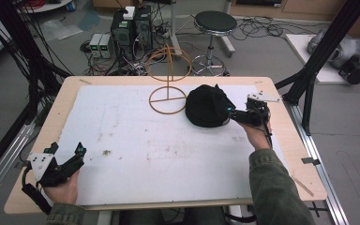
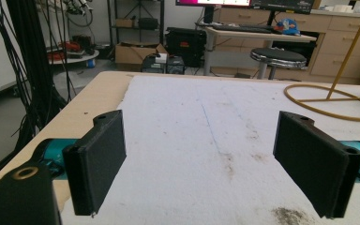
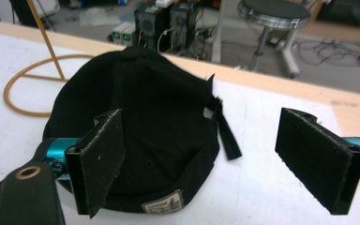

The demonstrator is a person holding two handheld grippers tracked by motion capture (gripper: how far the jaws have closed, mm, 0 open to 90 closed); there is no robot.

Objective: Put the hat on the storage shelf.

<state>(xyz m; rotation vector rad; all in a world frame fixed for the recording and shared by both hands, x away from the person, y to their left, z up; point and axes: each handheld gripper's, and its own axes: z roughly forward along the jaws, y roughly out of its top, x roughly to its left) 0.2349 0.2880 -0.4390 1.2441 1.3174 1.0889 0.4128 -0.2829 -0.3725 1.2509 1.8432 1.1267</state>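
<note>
A black cap (image 1: 207, 106) lies on the white mat at the back right, beside a gold wire stand (image 1: 168, 75). The right gripper view looks at the cap (image 3: 145, 140) from its back, where a strap hangs loose and a small label sits at the rim. My right gripper (image 1: 230, 114) is open at the cap's right edge; in its own view the gripper (image 3: 215, 161) has one jaw over the cap and the other over bare mat. My left gripper (image 1: 68, 150) rests open at the front left corner, and in its view the gripper (image 2: 201, 164) has nothing between the jaws.
The white mat (image 1: 159, 150) covers most of the wooden table (image 1: 70, 89). The stand's ring base (image 2: 330, 101) lies on the mat at the back. Beyond the table stand a stool (image 1: 214, 23), computer boxes (image 1: 131, 28) and loose cables. A black frame post (image 1: 330, 42) rises at the right.
</note>
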